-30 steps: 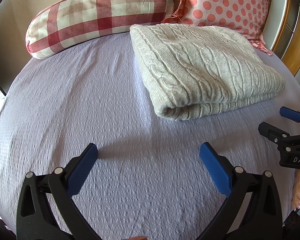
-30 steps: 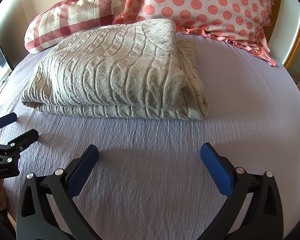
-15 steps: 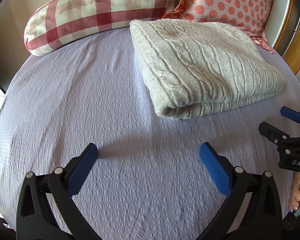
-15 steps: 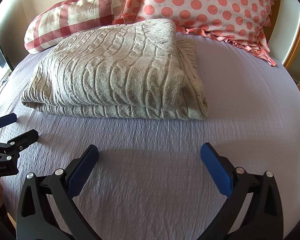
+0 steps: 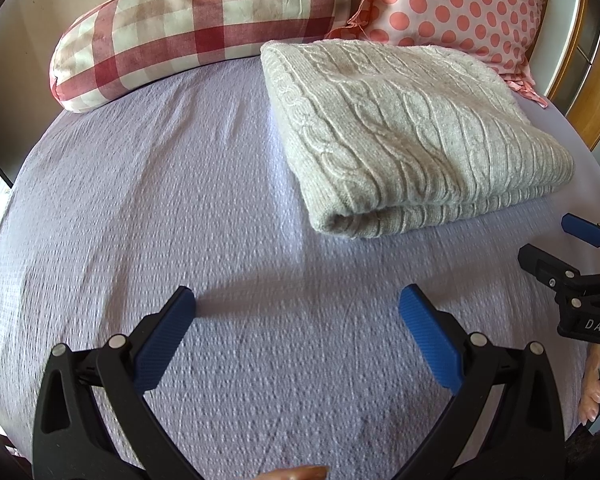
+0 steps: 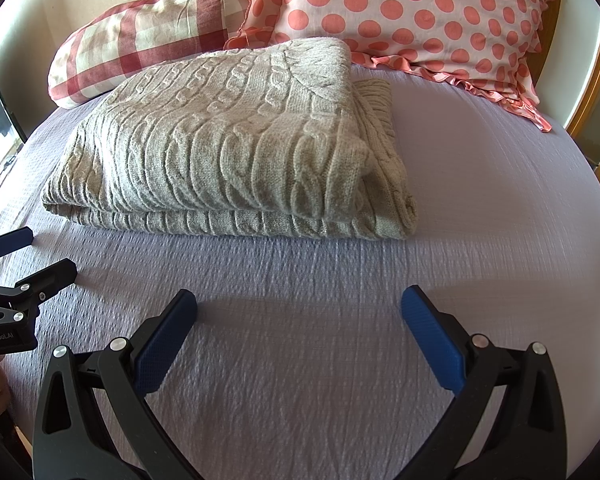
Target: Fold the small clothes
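Note:
A grey cable-knit sweater [image 5: 404, 132] lies folded in a thick rectangle on the lilac bedsheet [image 5: 180, 200]; it fills the middle of the right wrist view [image 6: 228, 148]. My left gripper [image 5: 296, 320] is open and empty, hovering over bare sheet in front and to the left of the sweater. My right gripper [image 6: 300, 320] is open and empty, over the sheet in front of the sweater. Each gripper shows at the edge of the other's view: the right one [image 5: 556, 244], the left one [image 6: 36, 254], both open.
A red and cream checked pillow [image 5: 196, 28] and a pink polka-dot pillow [image 6: 412, 12] lie against the wall behind the sweater. A wooden bed frame [image 5: 596, 92] stands at the right. The sheet [image 6: 480, 200] spreads right of the sweater.
The left wrist view has tilted slightly, so the sweater and pillows sit lower in it. The right gripper has barely moved. Both stay open and empty.

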`<state>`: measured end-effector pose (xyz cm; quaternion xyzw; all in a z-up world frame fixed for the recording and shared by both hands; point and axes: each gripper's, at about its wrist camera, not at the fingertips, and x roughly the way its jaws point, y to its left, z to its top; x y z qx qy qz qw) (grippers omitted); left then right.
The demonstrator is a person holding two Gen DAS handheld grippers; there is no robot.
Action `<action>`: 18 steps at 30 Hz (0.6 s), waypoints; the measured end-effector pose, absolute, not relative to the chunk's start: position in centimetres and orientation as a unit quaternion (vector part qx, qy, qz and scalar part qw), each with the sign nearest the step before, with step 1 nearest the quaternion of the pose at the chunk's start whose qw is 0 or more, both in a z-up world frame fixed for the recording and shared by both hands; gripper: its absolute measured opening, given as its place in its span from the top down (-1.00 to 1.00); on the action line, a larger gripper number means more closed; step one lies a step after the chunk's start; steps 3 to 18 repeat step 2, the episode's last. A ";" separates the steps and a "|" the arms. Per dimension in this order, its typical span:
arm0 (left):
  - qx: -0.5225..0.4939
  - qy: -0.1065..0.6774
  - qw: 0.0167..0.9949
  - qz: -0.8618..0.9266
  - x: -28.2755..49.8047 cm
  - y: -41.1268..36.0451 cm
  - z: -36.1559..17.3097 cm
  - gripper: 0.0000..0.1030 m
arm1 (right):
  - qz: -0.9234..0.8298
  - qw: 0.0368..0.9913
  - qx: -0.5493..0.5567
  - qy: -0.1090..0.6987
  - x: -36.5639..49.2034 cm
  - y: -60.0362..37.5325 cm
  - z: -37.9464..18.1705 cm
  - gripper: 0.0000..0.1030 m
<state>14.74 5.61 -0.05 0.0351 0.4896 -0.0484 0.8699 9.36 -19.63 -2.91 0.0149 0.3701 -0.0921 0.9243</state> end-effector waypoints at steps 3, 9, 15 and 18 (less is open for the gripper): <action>0.035 0.490 0.870 -0.048 14.7 5.6 0.0 -0.97 | -0.092 0.924 0.015 0.370 9.4 -19.6 -2.9 -0.97; 0.035 0.490 0.870 -0.048 14.7 5.6 0.0 -0.97 | -0.092 0.924 0.015 0.370 9.4 -19.6 -2.9 -0.97; 0.035 0.490 0.870 -0.048 14.7 5.6 0.0 -0.97 | -0.092 0.924 0.015 0.370 9.4 -19.6 -2.9 -0.97; 0.035 0.490 0.870 -0.048 14.7 5.6 0.0 -0.97 | -0.092 0.924 0.015 0.370 9.4 -19.6 -2.9 -0.97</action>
